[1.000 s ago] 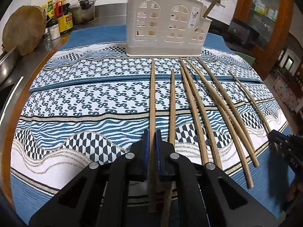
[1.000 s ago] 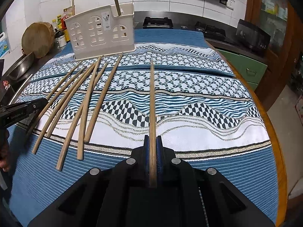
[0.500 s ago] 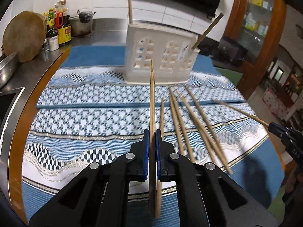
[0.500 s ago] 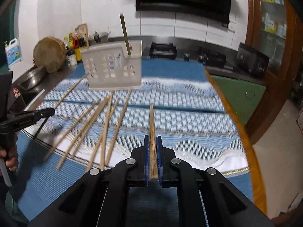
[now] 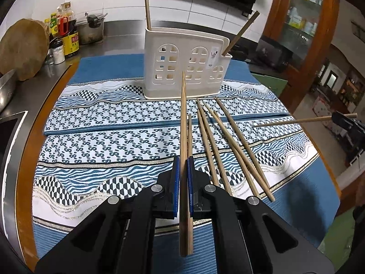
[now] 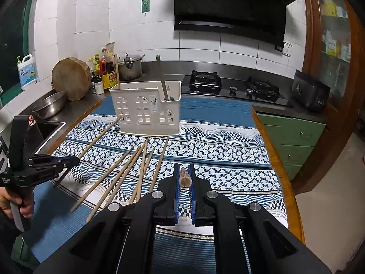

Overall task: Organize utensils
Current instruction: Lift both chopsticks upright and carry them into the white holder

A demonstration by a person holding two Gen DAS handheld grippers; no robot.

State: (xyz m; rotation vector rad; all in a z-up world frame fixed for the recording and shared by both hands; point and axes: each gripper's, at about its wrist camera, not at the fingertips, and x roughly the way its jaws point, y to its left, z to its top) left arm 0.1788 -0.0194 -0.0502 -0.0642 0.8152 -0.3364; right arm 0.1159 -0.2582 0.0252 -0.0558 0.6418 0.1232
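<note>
From the left wrist we see a patterned blue-and-white cloth [image 5: 109, 134] over a wooden-rimmed table, a steel counter with bottles [image 5: 66, 34] behind. Our left gripper [image 5: 182, 166] is clamped on a chopstick [image 5: 183, 123] that runs straight ahead, its tip toward the white utensil holder [image 5: 184, 68] — two sticks already stand in it. Five loose chopsticks [image 5: 219, 141] lie fanned on the cloth just right of it. At the right edge the right gripper [image 5: 342, 123] is cut off.

From the right wrist we see a kitchen with a gas hob [image 6: 235, 84], range hood and white tiles. Our right gripper [image 6: 183, 175] is closed on its chopstick [image 6: 184, 178], seen nearly end-on, so its length is hidden. The left gripper [image 6: 70, 159] holds its stick slanting toward the utensil holder [image 6: 148, 111]; a hand [image 6: 13, 203] grips the handle — partly cropped.
</note>
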